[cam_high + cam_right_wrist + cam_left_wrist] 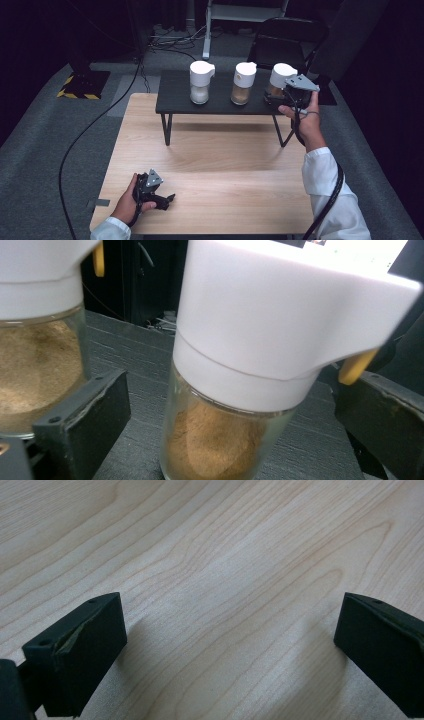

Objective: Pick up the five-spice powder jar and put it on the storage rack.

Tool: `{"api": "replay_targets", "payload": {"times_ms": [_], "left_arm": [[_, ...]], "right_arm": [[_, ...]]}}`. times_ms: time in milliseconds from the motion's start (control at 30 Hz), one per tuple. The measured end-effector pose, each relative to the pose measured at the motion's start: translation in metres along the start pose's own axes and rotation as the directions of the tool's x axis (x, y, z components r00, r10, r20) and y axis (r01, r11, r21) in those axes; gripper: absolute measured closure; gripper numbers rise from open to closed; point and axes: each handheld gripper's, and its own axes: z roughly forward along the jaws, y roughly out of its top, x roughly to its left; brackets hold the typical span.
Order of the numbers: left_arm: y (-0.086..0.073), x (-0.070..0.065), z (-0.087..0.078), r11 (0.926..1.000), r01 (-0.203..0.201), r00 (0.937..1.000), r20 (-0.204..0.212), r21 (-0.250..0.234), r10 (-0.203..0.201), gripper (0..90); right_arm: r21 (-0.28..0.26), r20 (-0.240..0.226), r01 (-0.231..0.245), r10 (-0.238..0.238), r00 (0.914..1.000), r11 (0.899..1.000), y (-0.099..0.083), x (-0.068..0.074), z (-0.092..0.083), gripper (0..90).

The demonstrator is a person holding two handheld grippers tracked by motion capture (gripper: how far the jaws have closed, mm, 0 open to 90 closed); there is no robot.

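Observation:
Three glass jars with white spouted lids stand in a row on a low black stand (175, 97). The left jar (201, 82) holds white powder, the middle jar (243, 83) tan powder, the right jar (279, 80) brown powder. My right gripper (278, 98) is at the right jar (260, 340), one jaw on each side of the glass, with a gap at both sides; it is open. The middle jar (35, 340) shows beyond its left jaw. My left gripper (167, 200) lies on the wooden table (225, 160) near the front left, jaws wide apart (225, 645) with nothing between them.
The black stand sits at the far edge of the wooden table. A folding chair (290, 35) stands behind it. A black cable (100, 115) runs across the grey carpet at the left. The yellow-striped base (82, 82) of a stand is at the far left.

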Motion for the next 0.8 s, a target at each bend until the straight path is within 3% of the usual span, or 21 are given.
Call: {"api": "replay_targets", "payload": {"times_ms": [567,633,800], "left_arm": [[0.0,0.0,0.0,1.0,0.0,1.0,0.0,0.0,0.0,0.0],[0.0,0.0,0.0,1.0,0.0,1.0,0.0,0.0,0.0,0.0],[0.0,0.0,0.0,1.0,0.0,1.0,0.0,-0.001,0.0,0.0]], "right_arm": [[-0.047,0.023,0.06,-0.059,0.998,0.997,-0.023,0.007,-0.02,0.9],[-0.052,0.044,0.093,-0.09,0.995,0.994,-0.027,0.01,-0.023,0.8],[-0.089,0.033,0.101,-0.099,0.9946,0.991,-0.04,0.008,-0.034,0.8]]}}
